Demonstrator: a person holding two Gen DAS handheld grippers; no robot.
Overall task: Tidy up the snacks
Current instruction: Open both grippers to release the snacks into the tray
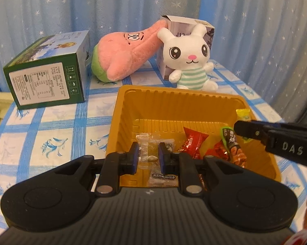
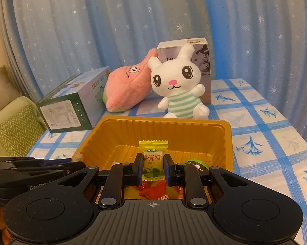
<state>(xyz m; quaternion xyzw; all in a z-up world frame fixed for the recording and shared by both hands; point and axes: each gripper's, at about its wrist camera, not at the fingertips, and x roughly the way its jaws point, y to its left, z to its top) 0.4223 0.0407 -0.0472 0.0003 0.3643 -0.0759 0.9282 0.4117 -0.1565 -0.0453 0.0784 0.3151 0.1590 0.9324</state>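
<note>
A yellow plastic tray (image 1: 174, 100) (image 2: 163, 128) sits on the blue checked tablecloth and holds several snacks, among them a red packet (image 1: 192, 140) and a green-and-orange packet (image 1: 233, 145). My left gripper (image 1: 148, 153) is shut on a clear candy wrapper (image 1: 146, 147) above the tray's near left part. My right gripper (image 2: 153, 168) is shut on a yellow candy (image 2: 153, 163) (image 1: 243, 114) above the tray's right side. The right gripper (image 1: 276, 140) shows at the right in the left wrist view. The left gripper (image 2: 35, 169) shows at the left in the right wrist view.
Behind the tray sit a white bunny plush (image 1: 191, 57) (image 2: 178, 83), a pink plush (image 1: 129, 51) (image 2: 127, 85) and a grey box (image 1: 186, 24) (image 2: 202, 65). A green box (image 1: 49, 69) (image 2: 73, 104) lies at back left. A cushioned seat (image 2: 12, 126) stands left of the table.
</note>
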